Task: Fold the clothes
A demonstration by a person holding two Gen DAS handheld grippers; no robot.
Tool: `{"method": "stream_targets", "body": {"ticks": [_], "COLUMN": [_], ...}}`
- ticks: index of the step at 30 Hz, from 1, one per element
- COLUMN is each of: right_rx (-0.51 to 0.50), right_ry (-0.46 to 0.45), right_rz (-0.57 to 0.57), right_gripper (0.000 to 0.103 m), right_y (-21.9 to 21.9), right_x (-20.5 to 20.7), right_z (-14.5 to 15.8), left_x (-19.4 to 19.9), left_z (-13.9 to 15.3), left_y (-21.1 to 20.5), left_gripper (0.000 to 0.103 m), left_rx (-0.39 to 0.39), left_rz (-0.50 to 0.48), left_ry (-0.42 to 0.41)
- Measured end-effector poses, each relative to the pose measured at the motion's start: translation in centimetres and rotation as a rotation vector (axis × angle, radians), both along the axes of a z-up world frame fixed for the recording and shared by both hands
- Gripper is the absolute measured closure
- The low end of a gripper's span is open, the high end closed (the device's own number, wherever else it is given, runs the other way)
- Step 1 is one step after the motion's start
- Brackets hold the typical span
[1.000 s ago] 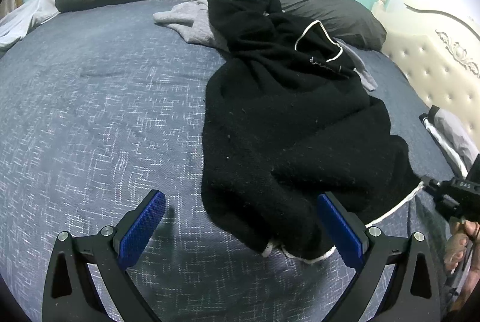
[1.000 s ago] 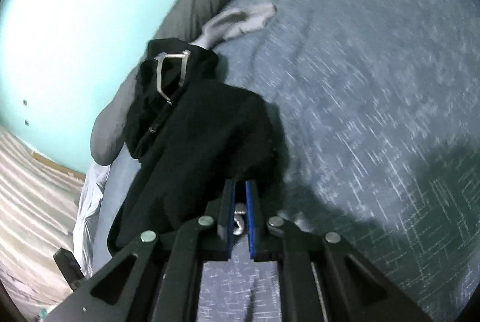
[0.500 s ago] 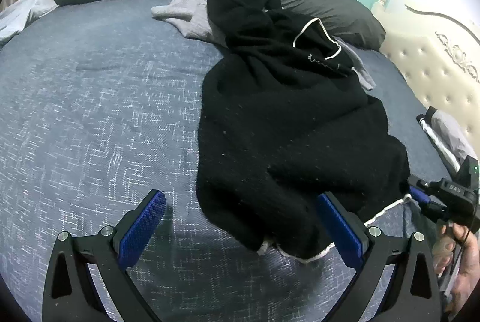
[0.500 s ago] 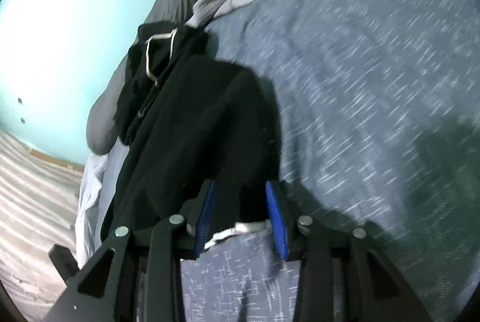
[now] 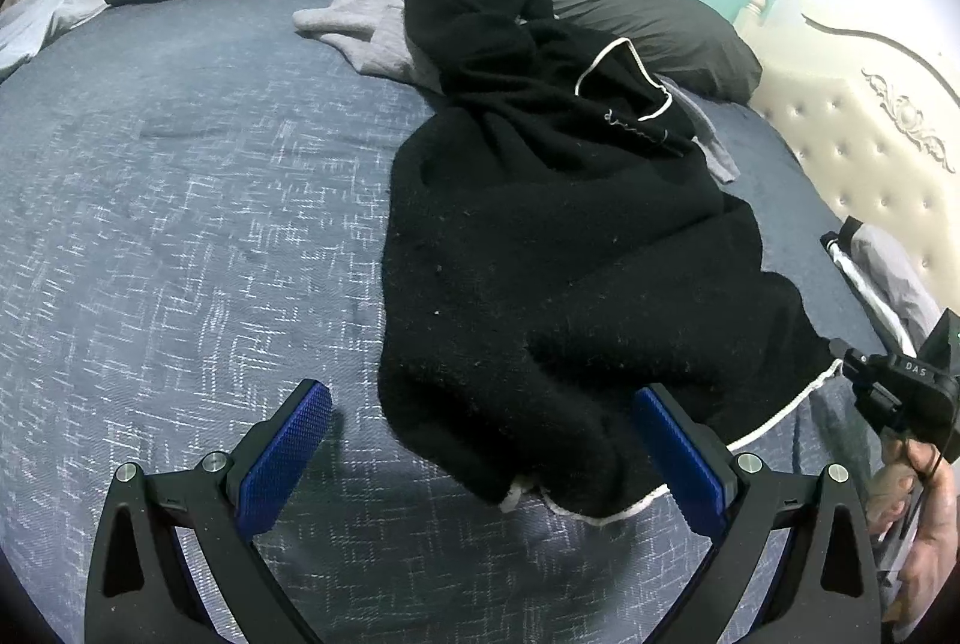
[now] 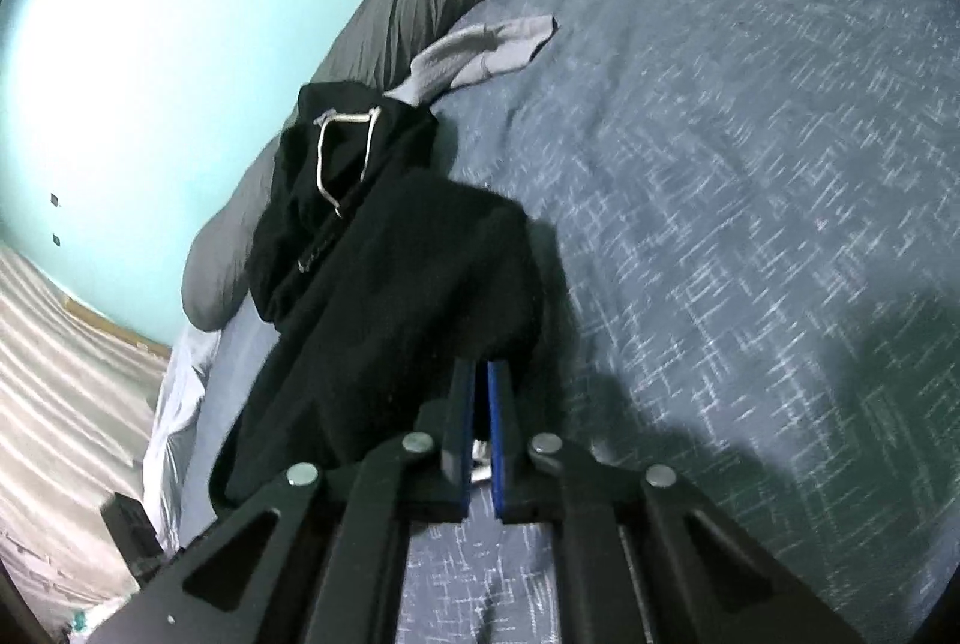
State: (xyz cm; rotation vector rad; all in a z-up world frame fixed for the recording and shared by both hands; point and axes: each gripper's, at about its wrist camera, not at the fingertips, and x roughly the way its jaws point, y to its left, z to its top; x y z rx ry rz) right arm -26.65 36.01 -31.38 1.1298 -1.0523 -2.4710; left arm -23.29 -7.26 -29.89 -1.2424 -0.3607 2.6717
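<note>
**Inspector:** Materials?

**Assistant:** One fuzzy black garment [image 5: 558, 248] with white piping lies crumpled at centre frame on a blue cross-hatched bedspread [image 5: 180, 224]. One grey garment [image 5: 366, 26] lies above it.

**Inspector:** Tools?

**Assistant:** Left gripper [image 5: 480, 455] is spread wide, clear of the cloth. Right gripper [image 6: 478, 374] has just been closing; it pinches the garment's hem.

**Inspector:** Differences between views?

**Assistant:** Only the left view shows the tufted cream headboard [image 5: 870, 152]; the right shows striped flooring [image 6: 54, 374].

My right gripper [image 6: 478, 404] opened briefly half a second back, straddling the white-trimmed hem of the black garment [image 6: 384, 308], and has now just closed again, its blue pads clamped on that hem edge.
</note>
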Motion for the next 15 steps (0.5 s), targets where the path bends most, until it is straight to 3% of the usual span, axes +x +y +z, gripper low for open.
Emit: {"method": "stream_targets", "body": {"ticks": [15], "right_rx": [-0.046], "right_ry": [-0.029], "right_rz": [0.012], "right_gripper": [0.099], "right_y": [-0.3], "right_x": [-0.3], "right_z": [-1.1], "left_x": [-1.2], "left_z": [-0.6], "left_y": [-0.4], "left_gripper": [0.000], "left_rx": [-0.009], "left_rz": [0.018], "left_ry": [-0.034]}}
